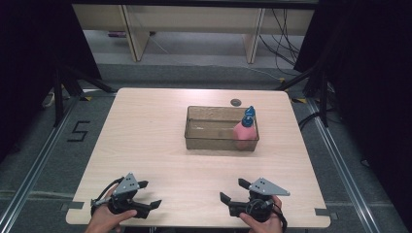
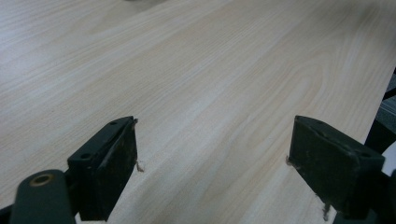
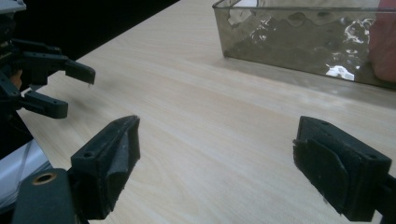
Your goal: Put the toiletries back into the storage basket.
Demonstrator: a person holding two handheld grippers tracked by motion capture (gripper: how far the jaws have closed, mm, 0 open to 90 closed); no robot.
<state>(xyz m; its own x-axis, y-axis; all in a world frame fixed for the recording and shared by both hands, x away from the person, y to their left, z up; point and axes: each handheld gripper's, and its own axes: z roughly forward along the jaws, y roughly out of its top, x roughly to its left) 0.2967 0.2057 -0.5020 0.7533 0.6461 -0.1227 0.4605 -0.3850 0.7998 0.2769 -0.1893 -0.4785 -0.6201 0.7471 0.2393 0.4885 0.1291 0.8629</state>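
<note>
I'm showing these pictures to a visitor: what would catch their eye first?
Probably the pink bottle with blue caps, standing at the right end of the clear tub mid-table. Next, the left gripper and right gripper at the near edge, both open and empty.

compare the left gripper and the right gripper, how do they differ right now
The left gripper sits near the table's front-left edge with its jaws pointing right; the right gripper sits near the front-right edge with its jaws pointing left. The right gripper is the one closer to the clear bin holding the pink bottle. Both are open, empty, held low over the wood and facing each other.
</note>
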